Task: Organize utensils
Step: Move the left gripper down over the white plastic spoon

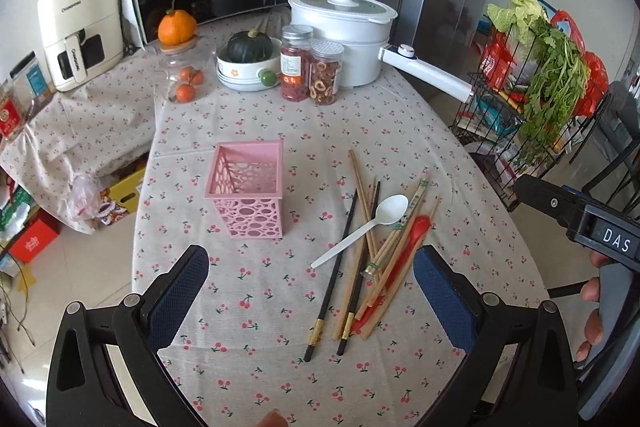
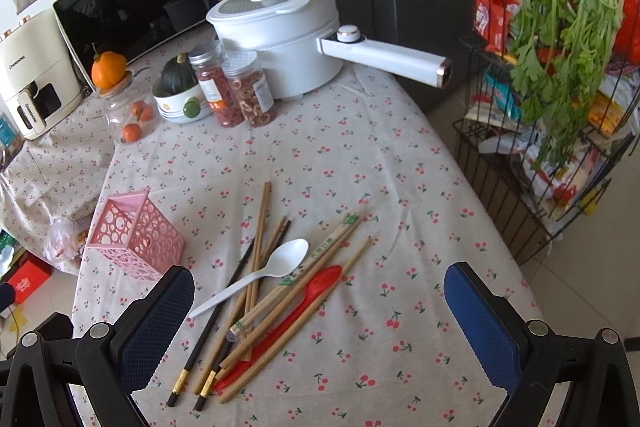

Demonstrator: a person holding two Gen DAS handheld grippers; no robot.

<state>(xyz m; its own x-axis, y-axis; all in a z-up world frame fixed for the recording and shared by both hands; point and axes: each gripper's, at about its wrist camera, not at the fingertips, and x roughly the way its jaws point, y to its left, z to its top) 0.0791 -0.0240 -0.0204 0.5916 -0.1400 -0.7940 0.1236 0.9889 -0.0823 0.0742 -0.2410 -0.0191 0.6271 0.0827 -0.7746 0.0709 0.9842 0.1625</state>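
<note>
Fingers gripping the right gripper show only from the left wrist.

The cream air fryer carries the brand CHANGHONG twice — once across its upper front, once along its handle. White letters DAS stand on the black body of the right gripper — other labels are too small to read.

Upright pink holder, empty – utensils piled beside
</note>
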